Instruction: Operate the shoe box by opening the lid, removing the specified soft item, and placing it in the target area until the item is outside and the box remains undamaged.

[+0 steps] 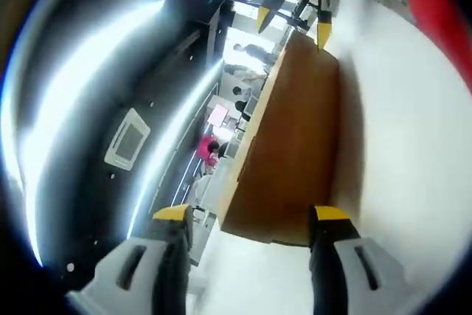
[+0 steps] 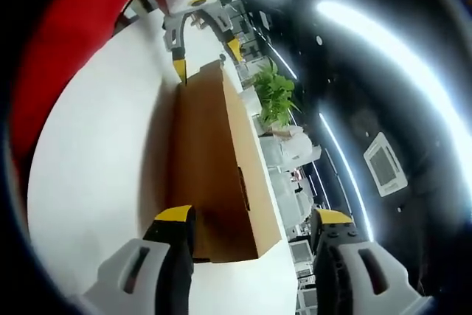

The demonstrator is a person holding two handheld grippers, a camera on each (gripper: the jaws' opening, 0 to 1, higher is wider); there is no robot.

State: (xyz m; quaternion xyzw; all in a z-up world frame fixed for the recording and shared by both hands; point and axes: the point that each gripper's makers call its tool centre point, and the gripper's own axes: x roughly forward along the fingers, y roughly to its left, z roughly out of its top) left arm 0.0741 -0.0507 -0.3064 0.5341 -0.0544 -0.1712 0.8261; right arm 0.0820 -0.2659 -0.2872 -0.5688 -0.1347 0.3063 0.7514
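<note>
Left gripper view: the shoe box (image 1: 291, 145) is seen resting closed on the white desk (image 1: 413, 153); the left gripper (image 1: 251, 219) is held with jaws spread at the box's near end, touching nothing. The right gripper (image 1: 295, 23), jaws parted, is placed at the box's far end. A skewed squeeze could crush the cardboard.

Right gripper view: the right gripper (image 2: 254, 220) is shown open astride the box's near corner. The soft item is hidden inside the box; the lid seam cannot be made out.

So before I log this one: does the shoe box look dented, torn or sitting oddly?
Nothing stands out. The brown shoe box sits on the white table, its panels flat and its edges straight in both views. The left claw and right claw are open at opposite ends of it.
</note>
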